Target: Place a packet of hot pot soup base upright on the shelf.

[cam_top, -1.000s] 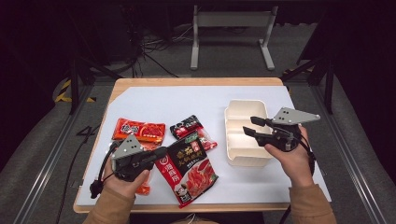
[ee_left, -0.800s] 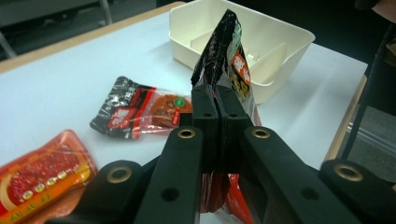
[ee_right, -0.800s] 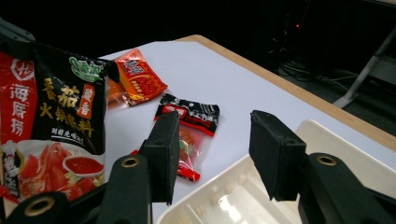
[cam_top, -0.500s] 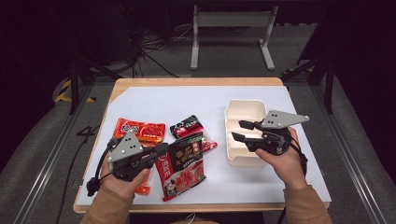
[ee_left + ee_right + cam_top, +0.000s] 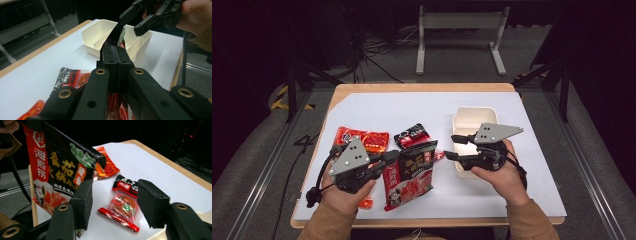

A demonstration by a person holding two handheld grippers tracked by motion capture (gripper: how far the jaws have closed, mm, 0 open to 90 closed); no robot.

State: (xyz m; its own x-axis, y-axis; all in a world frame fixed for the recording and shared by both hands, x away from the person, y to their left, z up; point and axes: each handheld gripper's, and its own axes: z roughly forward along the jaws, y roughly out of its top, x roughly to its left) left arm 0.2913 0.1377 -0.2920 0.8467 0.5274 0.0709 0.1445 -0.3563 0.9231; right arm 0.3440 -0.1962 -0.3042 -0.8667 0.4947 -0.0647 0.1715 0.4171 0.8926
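Red and black foil is what I have in my left gripper: its jaws are pressed together on the edge of the big soup-base pouch, which hangs lifted off the white table cover, tilted up toward my other hand. In the left gripper view the pouch rises edge-on from between the closed jaws, its far tip right by the white tray. My right gripper is spread wide, one jaw above the other, just beside the pouch's near corner but not yet on it; it hovers over the front of the tray.

I judge the job is a handover, or a steadying grip, to get the pouch into the tray. The risks come from the slack foil. I hold it by one edge, so the free end sags and swings; if my right jaws close while it sways they may catch air or only a thin corner, which would slip out. Releasing the left too early would drop the pouch, perhaps half across the tray's rim. The pouch looks longer than one tray compartment, so it could bridge the divider instead of lying flat. The small red packet and the orange pouch lie on the cover close under the hanging pouch, where a low swing could drag them.
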